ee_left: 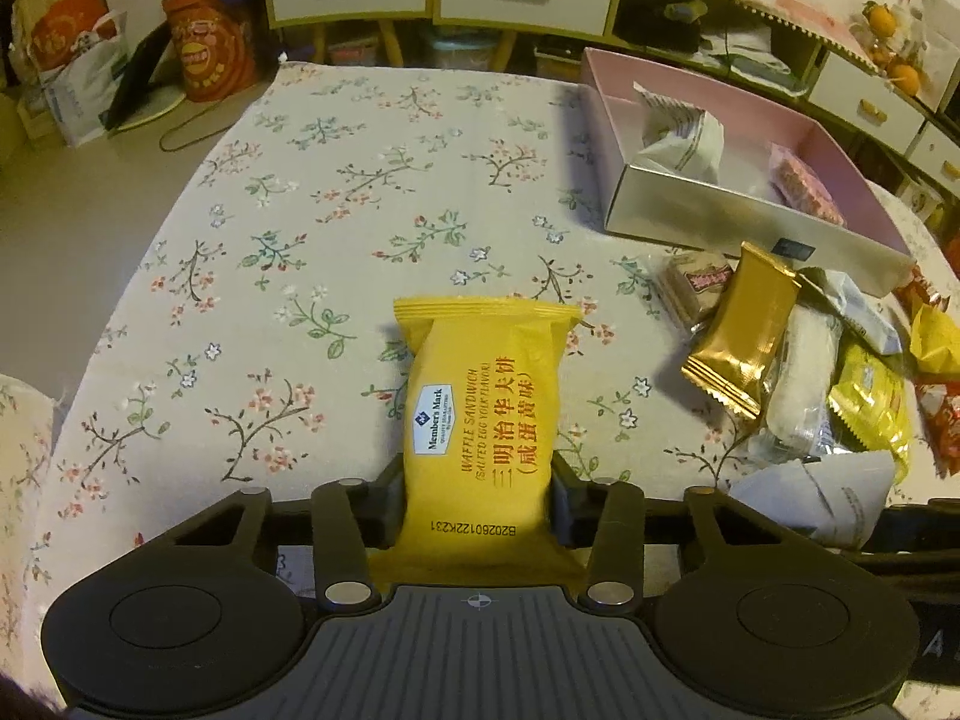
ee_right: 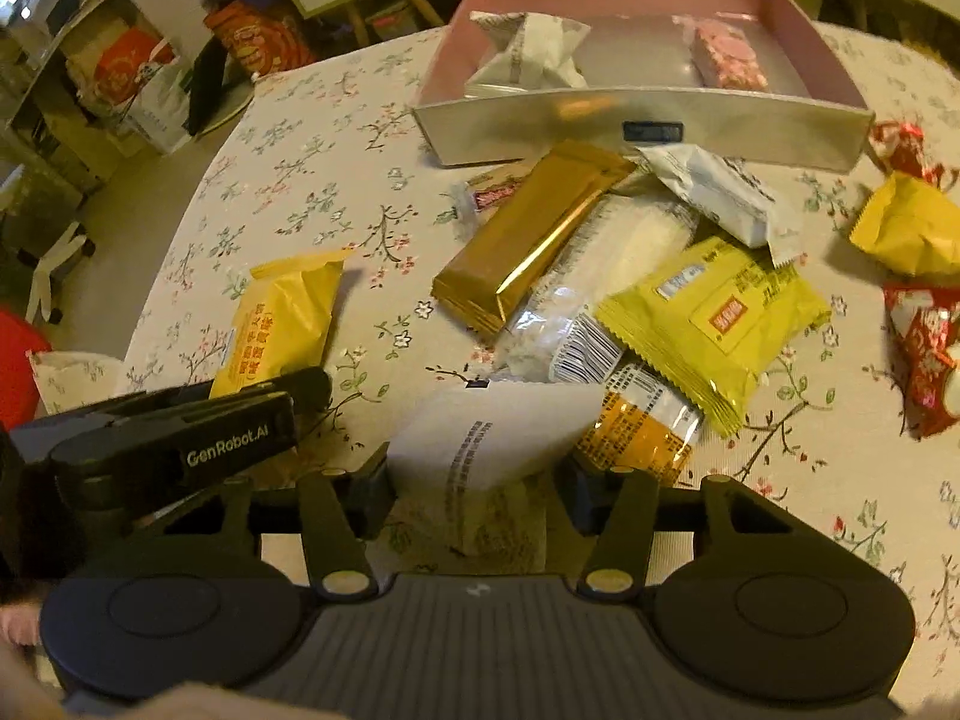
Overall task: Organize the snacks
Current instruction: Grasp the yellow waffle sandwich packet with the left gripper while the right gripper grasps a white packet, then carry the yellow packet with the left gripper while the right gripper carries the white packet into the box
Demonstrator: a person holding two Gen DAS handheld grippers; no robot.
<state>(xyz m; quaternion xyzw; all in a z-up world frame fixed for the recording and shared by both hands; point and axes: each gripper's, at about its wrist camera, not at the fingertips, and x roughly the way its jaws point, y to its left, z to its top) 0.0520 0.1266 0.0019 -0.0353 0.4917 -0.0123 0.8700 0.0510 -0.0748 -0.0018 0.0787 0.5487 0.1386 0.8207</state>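
I had the left gripper clenched across a yellow waffle packet and the right gripper across a white packet, both light, crushable, on the desk.

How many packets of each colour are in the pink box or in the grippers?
White: 2, boxed white packet and held white packet in right gripper
Pink: 1, pink packet in pink box
Yellow: 1, yellow packet in left gripper
Total: 4
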